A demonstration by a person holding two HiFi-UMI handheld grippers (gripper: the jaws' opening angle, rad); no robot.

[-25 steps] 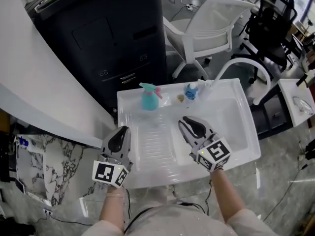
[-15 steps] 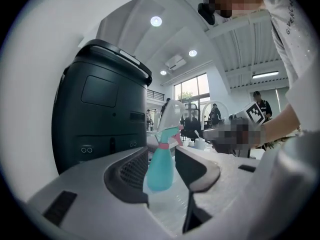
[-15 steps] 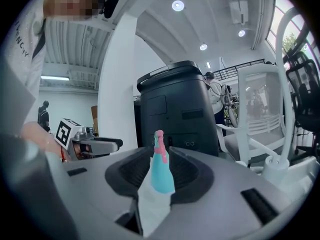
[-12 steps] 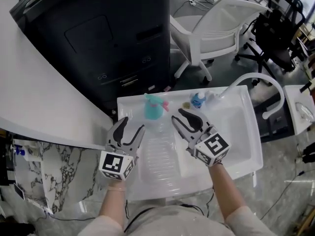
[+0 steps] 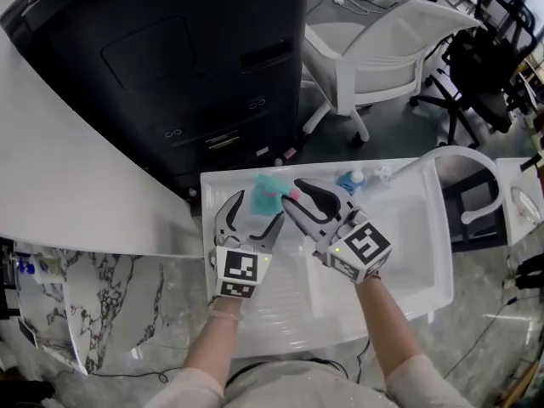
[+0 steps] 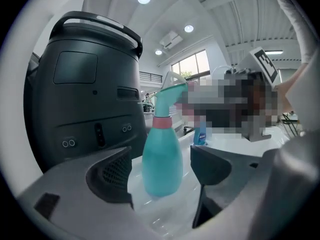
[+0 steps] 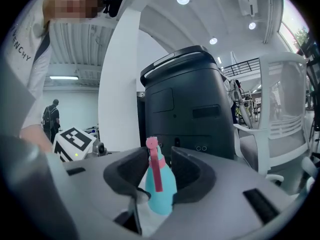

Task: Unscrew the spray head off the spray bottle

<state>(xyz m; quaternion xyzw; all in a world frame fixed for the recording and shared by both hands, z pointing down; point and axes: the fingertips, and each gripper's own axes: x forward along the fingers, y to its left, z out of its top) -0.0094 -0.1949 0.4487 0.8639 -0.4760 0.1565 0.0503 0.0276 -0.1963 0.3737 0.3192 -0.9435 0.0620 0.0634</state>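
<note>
A teal spray bottle (image 5: 270,187) with a pink collar and trigger stands upright at the back left of the white sink tray (image 5: 408,236). My left gripper (image 5: 252,215) is just in front of it. In the left gripper view the bottle's body (image 6: 162,159) stands between the wide-open jaws, whose pads (image 6: 116,176) are clear of it; they have just been opening. My right gripper (image 5: 296,195) comes at the bottle from the right. In its view the spray head (image 7: 155,166) sits between the jaws with small gaps either side; they too have been opening.
A small blue-labelled bottle (image 5: 348,181) stands at the tray's back rim beside a white curved faucet (image 5: 450,155). A large black machine (image 5: 170,58) rises right behind the tray. A white chair (image 5: 382,49) is at the back right, a white counter at the left.
Both grippers have moved forward and inward to the spray bottle. The left jaws went from shut to wide open; the right jaws opened a little wider.
</note>
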